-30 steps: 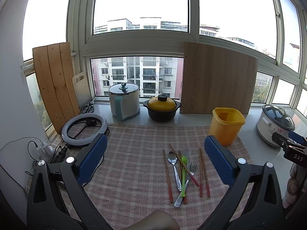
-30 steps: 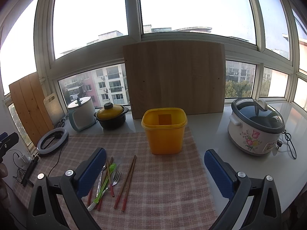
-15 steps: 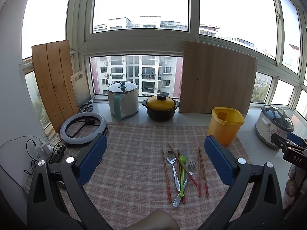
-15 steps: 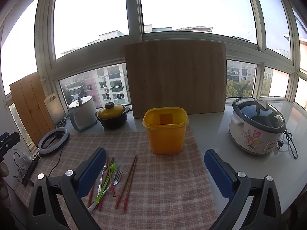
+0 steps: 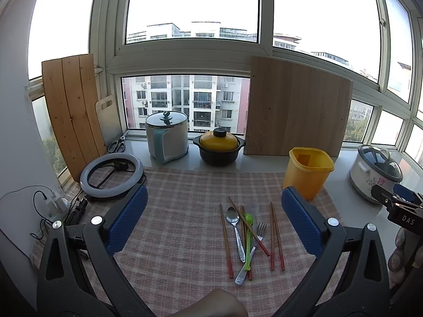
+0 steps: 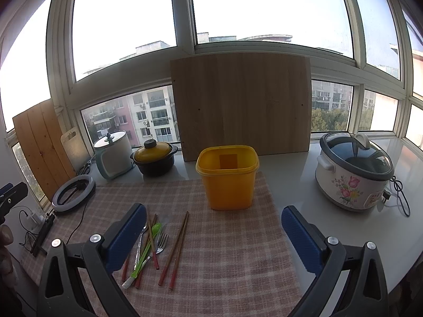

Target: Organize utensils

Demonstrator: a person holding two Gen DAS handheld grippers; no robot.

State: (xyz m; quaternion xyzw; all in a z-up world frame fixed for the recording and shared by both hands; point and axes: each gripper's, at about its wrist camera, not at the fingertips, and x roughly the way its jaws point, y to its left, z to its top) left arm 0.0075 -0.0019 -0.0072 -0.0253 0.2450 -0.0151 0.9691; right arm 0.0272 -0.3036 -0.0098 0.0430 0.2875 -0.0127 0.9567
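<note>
Checked cloth (image 5: 185,206) covers the counter. Back row by the window, left to right: plank board (image 5: 71,111) leaning w/ a small white cutting board (image 5: 107,119) beside it, scissors (image 5: 116,145), white lidded pot (image 5: 167,137), black pot w/ yellow lid (image 5: 219,146), big wood board (image 6: 240,105) upright. Ring light (image 5: 111,175) lies at left; flowered rice cooker (image 6: 354,170) at right, cord trailing.

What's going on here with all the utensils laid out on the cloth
A person holds a two-finger gripper in each hand, and both are open and empty above the checked cloth. The left gripper faces the pile of chopsticks, metal spoon, green spoon and fork. The right gripper faces the empty yellow bin. Nothing has been picked up yet.
</note>
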